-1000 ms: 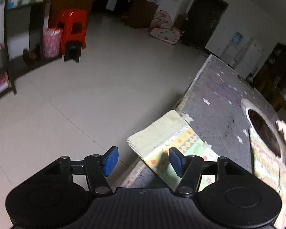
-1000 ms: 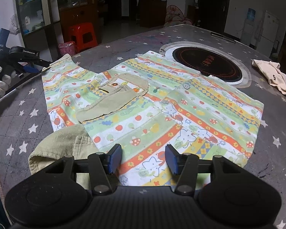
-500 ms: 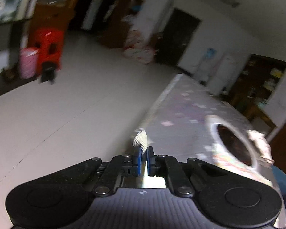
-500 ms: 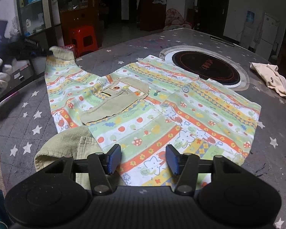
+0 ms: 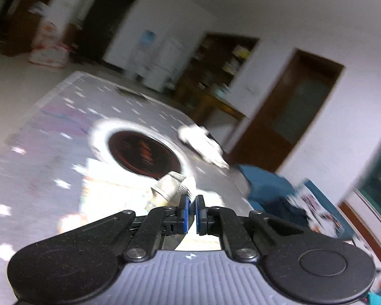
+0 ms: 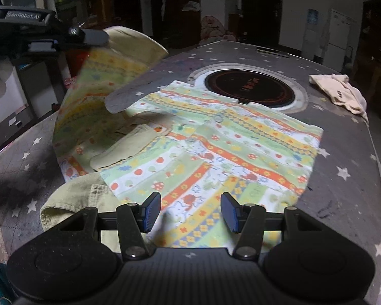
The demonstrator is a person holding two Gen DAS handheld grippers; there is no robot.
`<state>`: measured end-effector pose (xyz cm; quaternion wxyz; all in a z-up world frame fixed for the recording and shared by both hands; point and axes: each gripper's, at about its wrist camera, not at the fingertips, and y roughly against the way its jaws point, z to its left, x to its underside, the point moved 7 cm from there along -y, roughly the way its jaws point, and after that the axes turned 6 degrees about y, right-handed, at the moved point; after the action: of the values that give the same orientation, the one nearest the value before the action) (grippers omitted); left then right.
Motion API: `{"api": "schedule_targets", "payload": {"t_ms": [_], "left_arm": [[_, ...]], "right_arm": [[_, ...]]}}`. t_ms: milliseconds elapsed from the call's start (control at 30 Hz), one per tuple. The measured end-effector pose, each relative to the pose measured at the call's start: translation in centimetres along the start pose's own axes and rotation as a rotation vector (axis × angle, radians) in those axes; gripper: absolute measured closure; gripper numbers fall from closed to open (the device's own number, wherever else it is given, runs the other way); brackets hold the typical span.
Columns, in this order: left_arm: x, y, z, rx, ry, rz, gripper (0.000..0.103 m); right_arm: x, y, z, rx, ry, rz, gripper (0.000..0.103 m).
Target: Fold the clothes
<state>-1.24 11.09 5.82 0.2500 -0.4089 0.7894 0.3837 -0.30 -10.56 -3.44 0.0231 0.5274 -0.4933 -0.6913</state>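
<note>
Pinching sleeve cuff (image 5: 174,186) in left gripper (image 5: 191,212), lifted over shirt (image 6: 216,152); right gripper (image 6: 190,212) spread apart, hovering above hem.

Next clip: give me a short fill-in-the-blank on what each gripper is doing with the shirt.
1. The left gripper is shut on the shirt's ____.
2. The right gripper hovers over the shirt with its jaws ____.
3. The round black cooktop lies just beyond the shirt, set into the ____-patterned table.

Missing words: sleeve; open; star
</note>
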Motion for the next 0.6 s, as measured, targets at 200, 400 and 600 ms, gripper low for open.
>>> {"api": "schedule_targets", "payload": {"t_ms": [200,400,600], "left_arm": [[4.0,-4.1,-2.6,0.058,-0.066,0.147,0.097],[7.4,-6.7,-3.4,0.092,-0.1,0.287,0.088],[7.3,-5.0,-1.7,0.05,-0.154,0.282,0.081]], "right_arm": [[0.6,0.9,-1.6,0.024,-0.05,-0.002,0.05],[1.1,1.7,-3.0,0.04,-0.099,-0.004,0.05],[1.0,1.8,-3.4,0.018,-0.148,-0.008,0.051]]}}
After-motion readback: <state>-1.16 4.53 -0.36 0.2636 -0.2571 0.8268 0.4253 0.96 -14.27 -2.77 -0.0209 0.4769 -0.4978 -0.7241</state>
